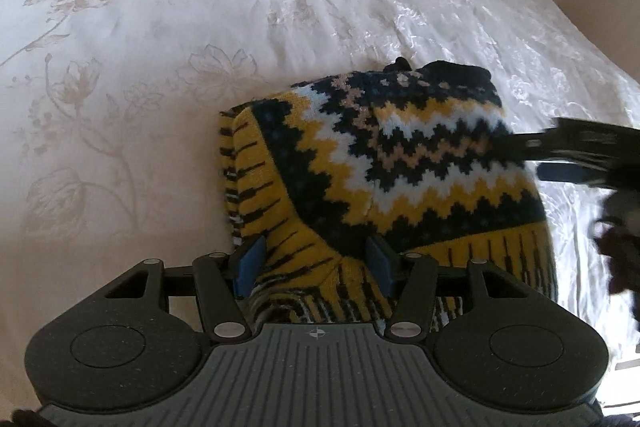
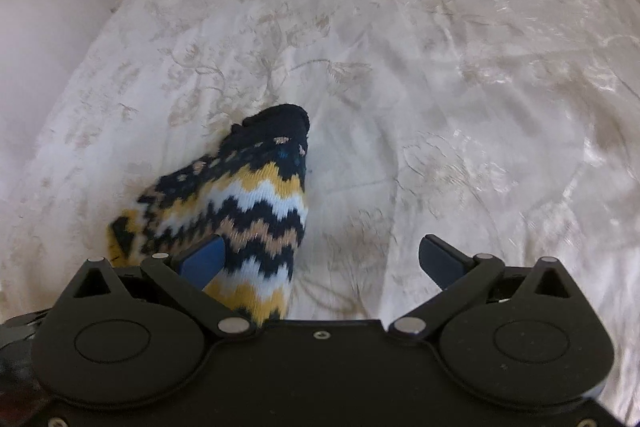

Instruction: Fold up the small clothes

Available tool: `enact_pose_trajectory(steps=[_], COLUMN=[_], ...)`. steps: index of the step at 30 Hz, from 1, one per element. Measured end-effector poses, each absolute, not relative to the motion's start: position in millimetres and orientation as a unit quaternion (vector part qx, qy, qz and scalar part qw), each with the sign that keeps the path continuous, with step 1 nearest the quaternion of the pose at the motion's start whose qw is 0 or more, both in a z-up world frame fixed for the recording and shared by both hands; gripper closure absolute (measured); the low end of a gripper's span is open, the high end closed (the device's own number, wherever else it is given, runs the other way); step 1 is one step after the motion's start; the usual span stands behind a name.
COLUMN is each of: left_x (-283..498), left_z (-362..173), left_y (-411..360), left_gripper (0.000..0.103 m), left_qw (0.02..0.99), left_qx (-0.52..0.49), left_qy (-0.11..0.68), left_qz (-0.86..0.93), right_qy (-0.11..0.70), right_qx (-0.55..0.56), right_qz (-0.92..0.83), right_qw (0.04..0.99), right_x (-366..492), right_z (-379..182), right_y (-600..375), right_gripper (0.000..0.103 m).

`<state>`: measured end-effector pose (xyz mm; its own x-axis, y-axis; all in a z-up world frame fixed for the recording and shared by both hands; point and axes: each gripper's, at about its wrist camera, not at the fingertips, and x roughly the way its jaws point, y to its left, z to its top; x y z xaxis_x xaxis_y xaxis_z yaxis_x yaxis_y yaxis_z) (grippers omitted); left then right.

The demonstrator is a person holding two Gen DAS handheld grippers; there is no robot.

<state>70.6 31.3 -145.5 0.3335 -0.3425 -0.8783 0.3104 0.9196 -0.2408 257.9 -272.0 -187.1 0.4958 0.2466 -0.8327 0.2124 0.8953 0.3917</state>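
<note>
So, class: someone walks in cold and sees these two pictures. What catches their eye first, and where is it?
The zigzag knit sweater in navy, yellow and white stands out, lying folded on the pale floral bedspread. The left gripper has its jaws apart around the sweater's ribbed yellow edge, near the bottom of the left view. The right gripper is wide open at the sweater's right side, one blue pad against the knit.

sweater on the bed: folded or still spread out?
Folded. The knit sweater lies on the bedspread as a compact block, with stacked layer edges showing at its left fold. The left hand-held gripper straddles its near edge.
</note>
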Motion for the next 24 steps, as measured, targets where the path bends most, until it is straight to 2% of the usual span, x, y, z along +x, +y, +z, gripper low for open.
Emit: enact_pose_trajectory(steps=[7,11,21,23,24], left_x=[79,81,80,79,78], left_z=[-152,-154,-154,-155,-156], left_y=[30,29,26,26,26], left_gripper=[0.046,0.042,0.038,0.036,0.029], left_qw=[0.810,0.807,0.810,0.813,0.814], left_qx=[-0.017,-0.013,-0.004,-0.005,-0.003], left_qy=[0.548,0.550,0.546,0.543,0.542], left_qz=[-0.208,-0.214,-0.213,-0.211,-0.209], right_qy=[0.544,0.543,0.483,0.491,0.498], right_qx=[0.135,0.135,0.172,0.159,0.152], right_qz=[0.004,0.012,0.016,0.016,0.019], right_qw=[0.828,0.829,0.858,0.856,0.854], right_x=[303,304,234,222,219], right_z=[-218,-220,-179,-182,-186], right_y=[-247,-249,-258,-252,-250], right_gripper=[0.000,0.000,0.000,0.000,0.000])
